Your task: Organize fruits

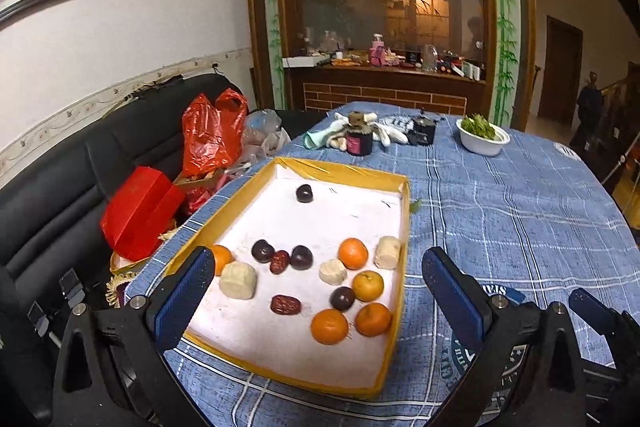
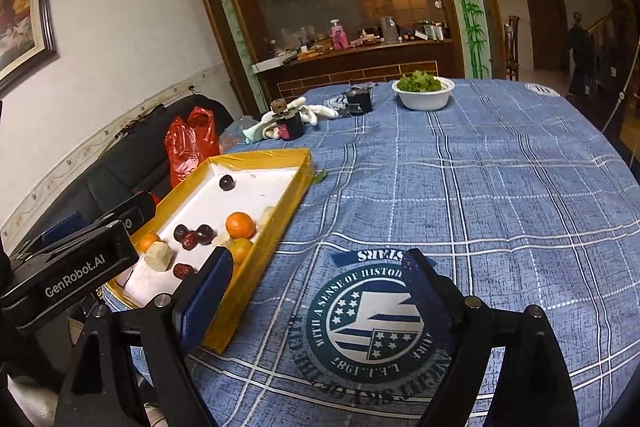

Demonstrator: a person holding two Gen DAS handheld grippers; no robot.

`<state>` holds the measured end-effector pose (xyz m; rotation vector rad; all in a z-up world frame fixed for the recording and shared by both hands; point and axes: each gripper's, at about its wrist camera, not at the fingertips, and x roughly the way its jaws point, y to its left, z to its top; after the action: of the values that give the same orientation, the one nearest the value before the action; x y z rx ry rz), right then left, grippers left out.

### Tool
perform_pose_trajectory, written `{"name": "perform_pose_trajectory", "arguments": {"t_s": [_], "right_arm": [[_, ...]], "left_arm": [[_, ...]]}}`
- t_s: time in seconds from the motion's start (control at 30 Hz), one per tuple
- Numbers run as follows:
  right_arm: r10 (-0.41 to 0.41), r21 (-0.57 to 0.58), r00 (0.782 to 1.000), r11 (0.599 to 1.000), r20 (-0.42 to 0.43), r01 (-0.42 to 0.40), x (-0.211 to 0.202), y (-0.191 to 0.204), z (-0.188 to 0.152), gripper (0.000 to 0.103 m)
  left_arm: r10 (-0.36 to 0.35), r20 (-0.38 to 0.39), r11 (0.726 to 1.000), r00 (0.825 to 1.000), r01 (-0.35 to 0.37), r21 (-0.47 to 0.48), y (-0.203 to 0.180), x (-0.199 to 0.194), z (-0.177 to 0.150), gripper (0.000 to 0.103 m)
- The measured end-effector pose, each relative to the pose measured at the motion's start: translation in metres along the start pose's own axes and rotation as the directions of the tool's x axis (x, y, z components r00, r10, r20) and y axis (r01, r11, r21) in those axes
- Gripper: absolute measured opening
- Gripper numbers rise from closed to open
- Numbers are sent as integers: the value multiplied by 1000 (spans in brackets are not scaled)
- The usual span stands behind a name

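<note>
We are holding the left gripper (image 1: 318, 277) spread wide, nothing between its fingers, over the yellow tray (image 1: 404, 227) at centre frame, where oranges (image 1: 353, 253), dark plums (image 1: 263, 250) and dates (image 1: 285, 305) are lying. The right gripper (image 2: 318, 273) is spread empty over the blue tablecloth (image 2: 500, 211).

white bowl of greens (image 1: 483, 139) | dark jar (image 1: 359, 140) | red bag (image 1: 208, 131) on sofa (image 1: 60, 183)

A shallow yellow-rimmed tray (image 1: 405, 211) on the counter holds the fruit loose — five oranges (image 1: 353, 253), four dark plums (image 1: 263, 250), two red dates (image 1: 285, 305) — mostly at its near end; one plum (image 1: 304, 193) lies alone farther back.
</note>
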<state>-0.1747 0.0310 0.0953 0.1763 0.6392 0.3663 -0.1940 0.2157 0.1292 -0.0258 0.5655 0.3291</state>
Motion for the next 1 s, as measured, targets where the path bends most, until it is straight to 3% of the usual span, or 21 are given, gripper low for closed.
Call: {"name": "perform_pose_trajectory", "arguments": {"t_s": [0.6, 1.0], "right_arm": [[-7, -21, 999, 1000, -42, 6, 11, 6, -7, 91], [-11, -20, 998, 1000, -62, 10, 18, 7, -8, 92]], "left_arm": [[-50, -109, 999, 993, 47, -22, 0, 23, -9, 103], [-60, -133, 998, 989, 55, -41, 4, 31, -12, 103]]}}
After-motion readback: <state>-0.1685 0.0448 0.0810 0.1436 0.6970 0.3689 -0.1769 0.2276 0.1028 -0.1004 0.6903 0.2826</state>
